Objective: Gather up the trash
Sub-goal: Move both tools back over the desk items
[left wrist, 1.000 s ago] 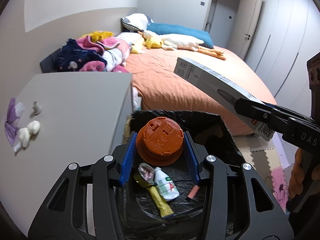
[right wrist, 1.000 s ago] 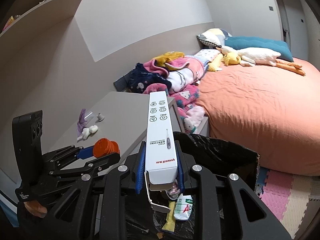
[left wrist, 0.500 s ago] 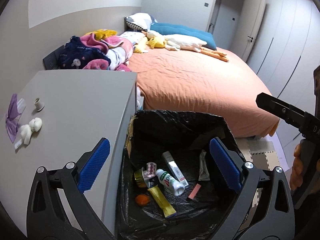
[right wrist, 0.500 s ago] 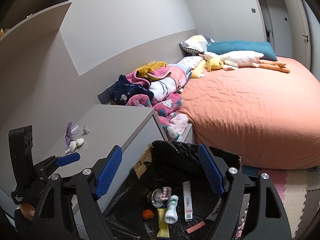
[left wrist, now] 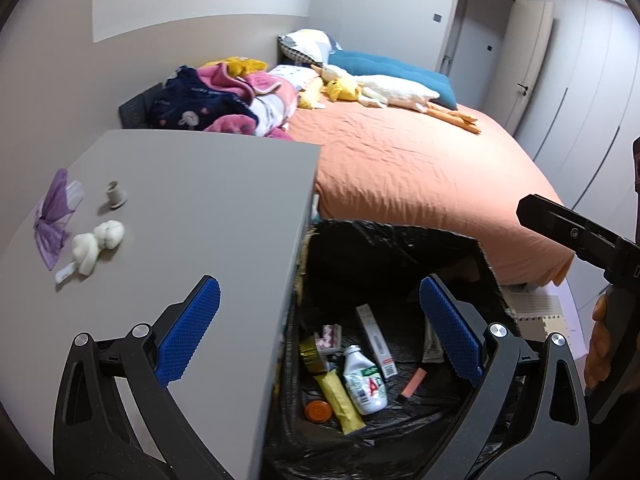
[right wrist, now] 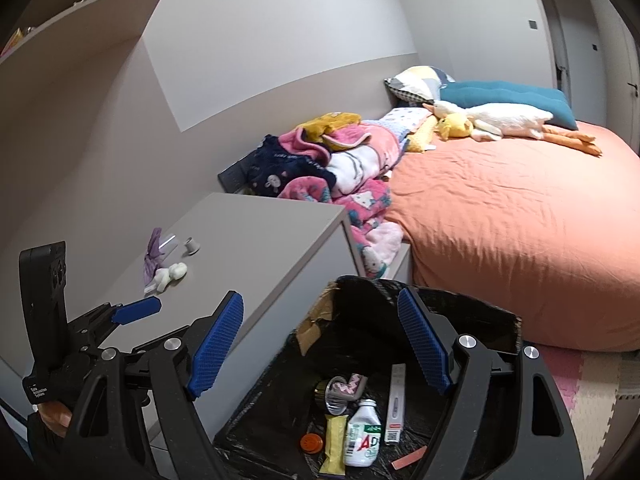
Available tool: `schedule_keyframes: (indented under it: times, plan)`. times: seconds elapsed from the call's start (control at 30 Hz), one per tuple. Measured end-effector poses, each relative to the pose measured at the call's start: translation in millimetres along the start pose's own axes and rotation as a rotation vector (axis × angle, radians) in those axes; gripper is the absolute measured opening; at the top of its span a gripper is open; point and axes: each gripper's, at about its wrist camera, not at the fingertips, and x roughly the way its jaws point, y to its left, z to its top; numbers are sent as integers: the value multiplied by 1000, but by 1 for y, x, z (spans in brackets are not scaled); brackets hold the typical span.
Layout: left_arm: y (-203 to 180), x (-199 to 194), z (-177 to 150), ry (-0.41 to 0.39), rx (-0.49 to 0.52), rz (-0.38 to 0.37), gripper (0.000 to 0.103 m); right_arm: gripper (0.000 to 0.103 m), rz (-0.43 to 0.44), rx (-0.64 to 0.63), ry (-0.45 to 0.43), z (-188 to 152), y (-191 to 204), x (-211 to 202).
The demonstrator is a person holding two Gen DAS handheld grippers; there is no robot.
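Trash bin (left wrist: 400, 248) between cabinet (left wrist: 200, 208) and bed (left wrist: 420, 168)

Glossy black plastic bin liner (left wrist: 400, 248); matt grey cabinet top (left wrist: 200, 208) (probably laminate).

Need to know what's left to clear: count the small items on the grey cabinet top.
3, clustered at its left side: purple crinkled wrapper farthest left, small grey spool-shaped cap behind, white fluffy cotton wad in front. Nothing seems hidden.

Both wrist views look down from close above — sharing the trash bin (left wrist: 400, 248) (right wrist: 460, 304) and bed (left wrist: 420, 168) (right wrist: 520, 220).
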Motion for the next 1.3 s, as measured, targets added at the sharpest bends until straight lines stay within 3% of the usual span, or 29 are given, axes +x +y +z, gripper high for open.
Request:
schedule_keyframes:
  times: [1.3]
  plan:
    - [172, 19, -3, 6, -133, 189, 97, 80, 162, -86, 128, 31, 120, 148]
